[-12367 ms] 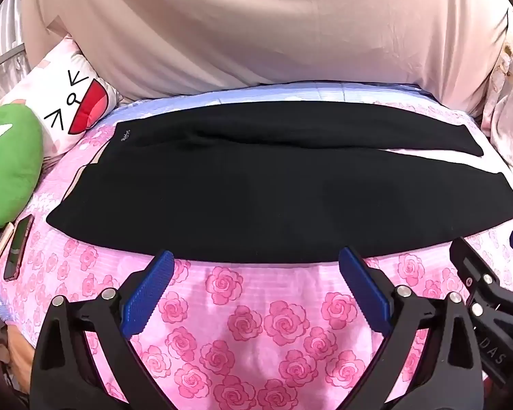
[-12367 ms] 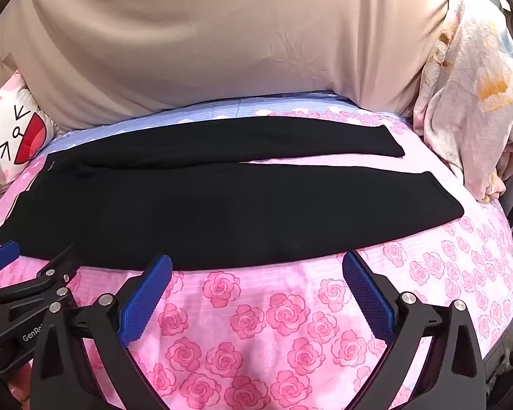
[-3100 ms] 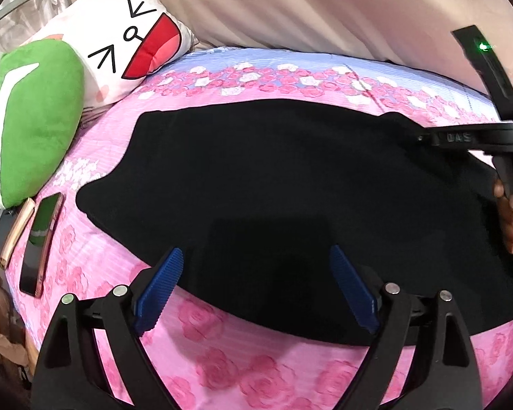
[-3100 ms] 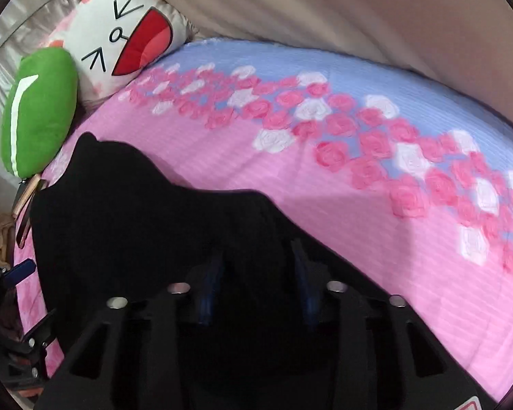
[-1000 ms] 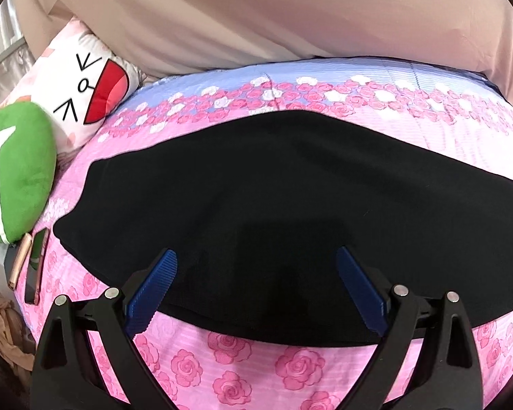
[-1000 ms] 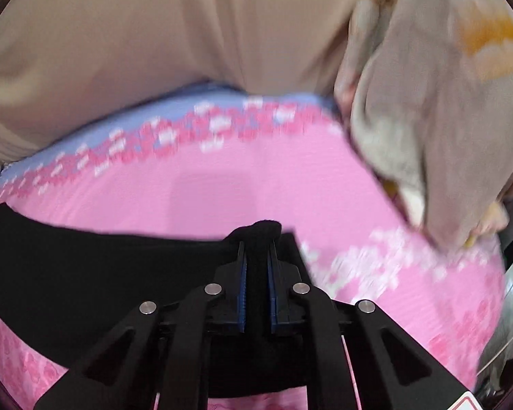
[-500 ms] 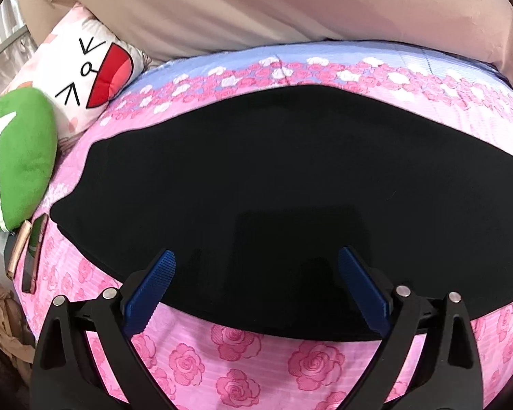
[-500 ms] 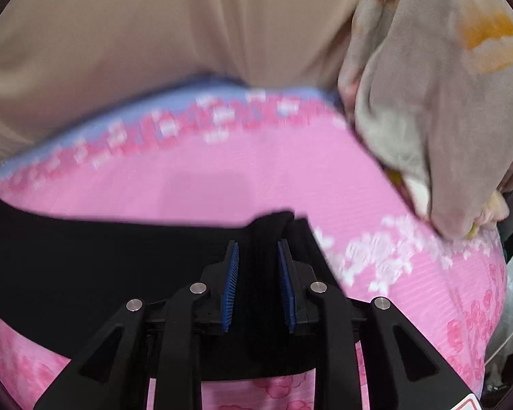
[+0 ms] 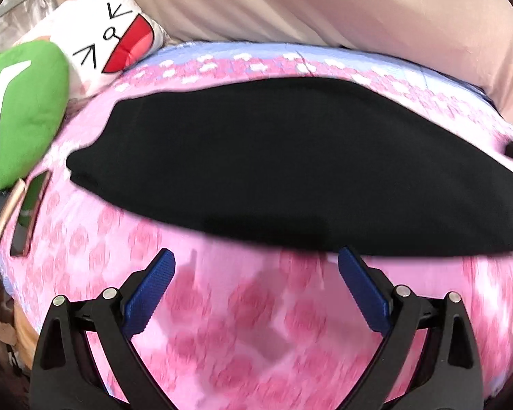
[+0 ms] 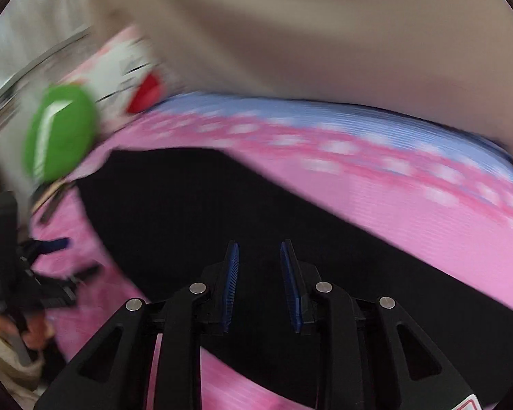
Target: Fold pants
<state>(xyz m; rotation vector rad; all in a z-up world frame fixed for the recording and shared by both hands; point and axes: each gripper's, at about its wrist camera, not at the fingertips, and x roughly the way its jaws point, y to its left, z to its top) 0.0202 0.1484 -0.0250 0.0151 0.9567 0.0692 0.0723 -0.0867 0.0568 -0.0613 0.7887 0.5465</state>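
Left gripper (image 9: 256, 273), jaws spread wide, has drawn back off the black pants (image 9: 273, 171) — now over bare pink rose bedsheet (image 9: 239, 324). Right gripper (image 10: 259, 283), formerly pinching the fabric, stands parted above the pants. Green cushion (image 9: 20, 112), cartoon-face pillow (image 9: 113, 34) and phones (image 9: 27, 212) lie left; beige drape (image 9: 325, 3) behind.

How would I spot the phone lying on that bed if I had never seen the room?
Start at the pink rose-print bedspread and follow the black pants toward the pillows. Just below the green plush cushion, at the bed's left edge, lies a phone beside a rose-gold slab. Only these two things are flat, hard and shiny.
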